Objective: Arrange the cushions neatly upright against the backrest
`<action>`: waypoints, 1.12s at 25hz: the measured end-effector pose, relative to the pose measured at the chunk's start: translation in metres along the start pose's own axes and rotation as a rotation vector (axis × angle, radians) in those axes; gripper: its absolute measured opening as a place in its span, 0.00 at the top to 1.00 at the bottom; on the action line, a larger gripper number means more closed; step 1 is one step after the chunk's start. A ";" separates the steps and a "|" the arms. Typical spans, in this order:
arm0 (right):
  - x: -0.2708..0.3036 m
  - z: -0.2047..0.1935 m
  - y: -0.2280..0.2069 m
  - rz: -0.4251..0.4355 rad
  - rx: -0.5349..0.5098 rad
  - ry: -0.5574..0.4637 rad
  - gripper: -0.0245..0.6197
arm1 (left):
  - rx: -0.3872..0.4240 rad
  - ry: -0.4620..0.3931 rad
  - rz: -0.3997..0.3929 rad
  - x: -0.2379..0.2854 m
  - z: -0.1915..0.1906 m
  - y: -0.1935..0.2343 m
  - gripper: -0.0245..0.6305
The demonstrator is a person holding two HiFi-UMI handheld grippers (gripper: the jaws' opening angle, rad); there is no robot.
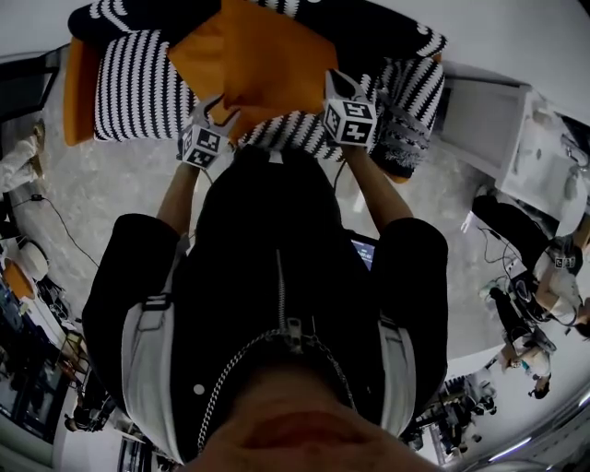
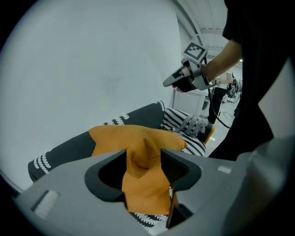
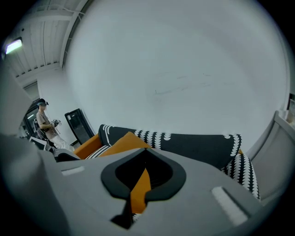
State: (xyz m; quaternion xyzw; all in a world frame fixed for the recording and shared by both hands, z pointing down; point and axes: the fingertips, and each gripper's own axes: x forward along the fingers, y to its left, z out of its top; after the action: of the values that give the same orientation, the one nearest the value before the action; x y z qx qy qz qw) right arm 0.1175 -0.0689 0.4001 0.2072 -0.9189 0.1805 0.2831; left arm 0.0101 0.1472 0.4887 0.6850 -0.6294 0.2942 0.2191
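An orange cushion (image 1: 253, 55) rises in front of the black, white-patterned backrest (image 1: 369, 18) of a sofa, lifted off the striped seat (image 1: 138, 88). My left gripper (image 1: 219, 112) is at the cushion's lower left corner. In the left gripper view its jaws (image 2: 144, 156) stand open, with a bunched fold of the orange cushion (image 2: 115, 136) lying between them. My right gripper (image 1: 339, 81) is at the lower right corner; in its own view it (image 3: 144, 177) is shut on a thin edge of the orange cushion (image 3: 124, 140). A grey patterned cushion (image 1: 401, 129) slumps at the sofa's right end.
The sofa has orange sides (image 1: 78, 92) and stands against a white wall. A white cabinet (image 1: 498, 120) sits to its right, with people and cables (image 1: 525, 286) on the floor beyond. A person (image 3: 44, 122) stands far left by a dark panel (image 3: 76, 124).
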 end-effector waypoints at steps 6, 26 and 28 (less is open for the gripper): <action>0.000 -0.003 -0.026 -0.004 0.009 0.008 0.96 | 0.005 0.082 0.017 0.025 -0.019 -0.003 0.59; -0.034 -0.068 -0.166 -0.128 0.135 0.076 0.96 | -0.034 -0.016 -0.167 0.066 0.143 0.001 0.91; -0.034 -0.082 -0.180 -0.141 0.153 0.098 0.96 | -0.038 -0.028 -0.168 0.074 0.162 0.007 0.91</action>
State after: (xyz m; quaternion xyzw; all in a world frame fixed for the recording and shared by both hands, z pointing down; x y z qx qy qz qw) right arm 0.2663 -0.1751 0.4815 0.2833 -0.8707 0.2395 0.3229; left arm 0.0264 -0.0162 0.4198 0.7352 -0.5782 0.2533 0.2470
